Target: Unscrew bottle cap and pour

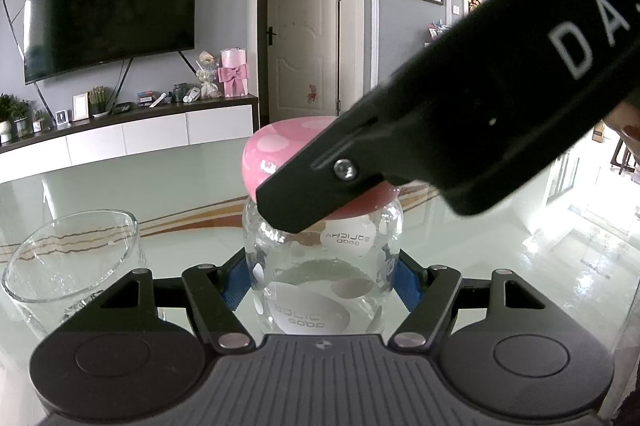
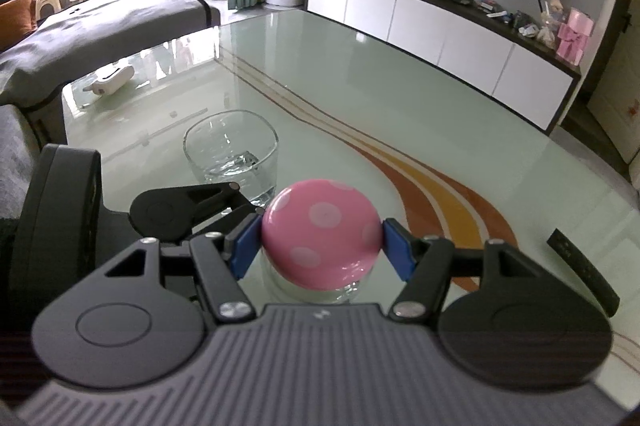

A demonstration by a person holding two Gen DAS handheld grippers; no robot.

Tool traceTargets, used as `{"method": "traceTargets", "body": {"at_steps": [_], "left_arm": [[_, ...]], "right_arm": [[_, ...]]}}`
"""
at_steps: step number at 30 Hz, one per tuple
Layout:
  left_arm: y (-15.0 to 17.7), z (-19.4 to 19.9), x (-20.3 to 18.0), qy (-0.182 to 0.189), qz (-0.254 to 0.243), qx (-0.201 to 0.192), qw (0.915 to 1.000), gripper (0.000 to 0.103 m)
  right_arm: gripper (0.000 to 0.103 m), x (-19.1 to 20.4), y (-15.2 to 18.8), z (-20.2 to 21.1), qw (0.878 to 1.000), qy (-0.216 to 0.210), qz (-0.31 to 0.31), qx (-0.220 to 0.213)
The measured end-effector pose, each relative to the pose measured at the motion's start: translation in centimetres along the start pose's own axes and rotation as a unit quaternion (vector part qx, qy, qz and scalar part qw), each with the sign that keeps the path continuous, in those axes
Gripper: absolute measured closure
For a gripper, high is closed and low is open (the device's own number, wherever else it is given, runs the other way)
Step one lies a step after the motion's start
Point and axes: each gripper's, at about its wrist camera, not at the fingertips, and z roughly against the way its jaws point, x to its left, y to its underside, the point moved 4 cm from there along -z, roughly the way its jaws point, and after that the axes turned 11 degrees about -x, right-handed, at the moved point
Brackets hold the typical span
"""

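Observation:
A clear glass bottle (image 1: 320,266) with white dots stands upright on the glass table. My left gripper (image 1: 320,280) is shut on its body, blue pads on both sides. Its pink dotted cap (image 1: 276,154) sits on top. In the right wrist view my right gripper (image 2: 321,246) comes from above and is shut on the pink cap (image 2: 320,232), blue pads touching both sides. The right gripper's black finger (image 1: 320,194) crosses the left wrist view. A clear drinking glass (image 1: 72,266) stands left of the bottle; it also shows in the right wrist view (image 2: 231,150).
The pale green glass table (image 2: 360,74) has orange and brown stripes. A white device (image 2: 112,80) lies at its far left corner. A black remote (image 2: 584,274) lies at the right. A TV cabinet (image 1: 160,130) stands beyond the table.

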Motion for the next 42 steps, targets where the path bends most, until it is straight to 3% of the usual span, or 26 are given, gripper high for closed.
{"method": "traceTargets", "body": {"at_steps": [4,7,14,42], "left_arm": [[-1.1,-0.5,0.1,0.0,0.0,0.0,1.0,0.03],[-2.9,-3.4,3.2,0.0,0.002,0.001,1.0,0.03],[-4.3,-4.4,3.7,-0.001,0.002,0.001,1.0,0.03],[-4.7,-2.0,-1.9,0.01,-0.002,0.002,0.9999,0.03]], "right_arm": [[0.038,-0.1,-0.1,0.1,1.0,-0.01,0.008,0.005],[0.038,-0.1,-0.2,0.2,1.0,-0.016,0.014,0.007],[0.038,0.0,-0.3,0.2,0.999,-0.027,0.024,0.01],[0.038,-0.8,-0.7,0.5,0.986,-0.123,0.108,0.042]]}}
